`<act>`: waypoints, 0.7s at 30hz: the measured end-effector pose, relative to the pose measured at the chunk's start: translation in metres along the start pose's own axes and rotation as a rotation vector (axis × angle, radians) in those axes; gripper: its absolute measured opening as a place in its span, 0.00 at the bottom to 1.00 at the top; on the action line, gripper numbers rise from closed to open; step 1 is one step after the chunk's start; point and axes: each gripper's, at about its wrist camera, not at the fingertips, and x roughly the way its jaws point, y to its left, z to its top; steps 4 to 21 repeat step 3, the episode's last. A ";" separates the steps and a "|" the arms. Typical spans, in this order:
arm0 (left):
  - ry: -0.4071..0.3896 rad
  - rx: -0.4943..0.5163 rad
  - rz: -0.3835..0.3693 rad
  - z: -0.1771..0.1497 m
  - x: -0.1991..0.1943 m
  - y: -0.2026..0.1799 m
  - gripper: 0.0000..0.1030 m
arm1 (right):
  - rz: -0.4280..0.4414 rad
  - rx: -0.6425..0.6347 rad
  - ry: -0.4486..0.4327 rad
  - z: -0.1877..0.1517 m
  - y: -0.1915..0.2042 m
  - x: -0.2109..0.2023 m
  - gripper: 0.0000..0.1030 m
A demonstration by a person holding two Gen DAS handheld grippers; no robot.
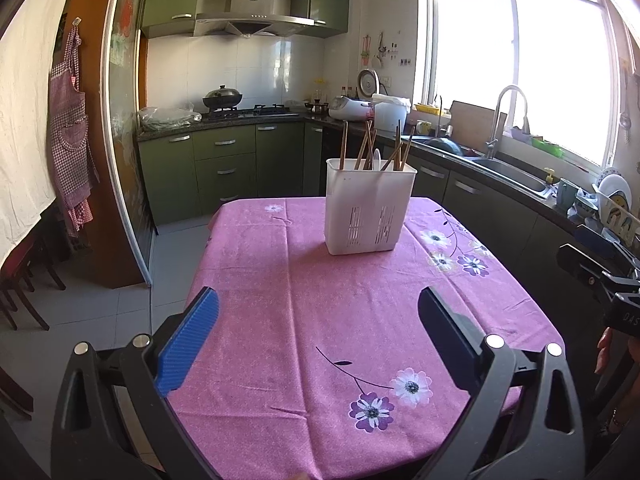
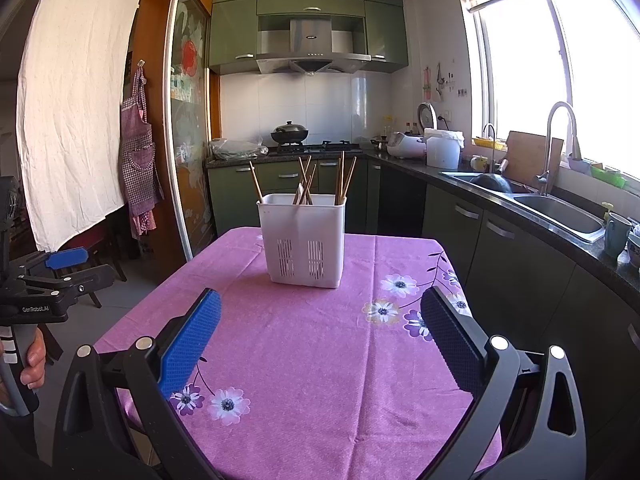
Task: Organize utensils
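Note:
A white slotted utensil holder stands upright at the far end of the table; it also shows in the right wrist view. Several brown wooden chopsticks and a white spoon stand in it. My left gripper is open and empty, held above the near part of the table, well short of the holder. My right gripper is open and empty too, also short of the holder. Each gripper shows at the edge of the other's view: the right, the left.
The table wears a pink flowered cloth. Green cabinets, a stove with a wok and a rice cooker line the back. A sink and counter run along the right. Chairs stand at the left.

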 end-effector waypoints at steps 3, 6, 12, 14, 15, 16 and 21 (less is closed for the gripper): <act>0.031 -0.004 0.005 -0.001 0.013 0.004 0.93 | -0.007 -0.005 0.008 0.000 -0.002 0.006 0.96; 0.031 -0.004 0.005 -0.001 0.013 0.004 0.93 | -0.007 -0.005 0.008 0.000 -0.002 0.006 0.96; 0.031 -0.004 0.005 -0.001 0.013 0.004 0.93 | -0.007 -0.005 0.008 0.000 -0.002 0.006 0.96; 0.031 -0.004 0.005 -0.001 0.013 0.004 0.93 | -0.007 -0.005 0.008 0.000 -0.002 0.006 0.96; 0.031 -0.004 0.005 -0.001 0.013 0.004 0.93 | -0.007 -0.005 0.008 0.000 -0.002 0.006 0.96; 0.031 -0.004 0.005 -0.001 0.013 0.004 0.93 | -0.007 -0.005 0.008 0.000 -0.002 0.006 0.96; 0.031 -0.004 0.005 -0.001 0.013 0.004 0.93 | -0.007 -0.005 0.008 0.000 -0.002 0.006 0.96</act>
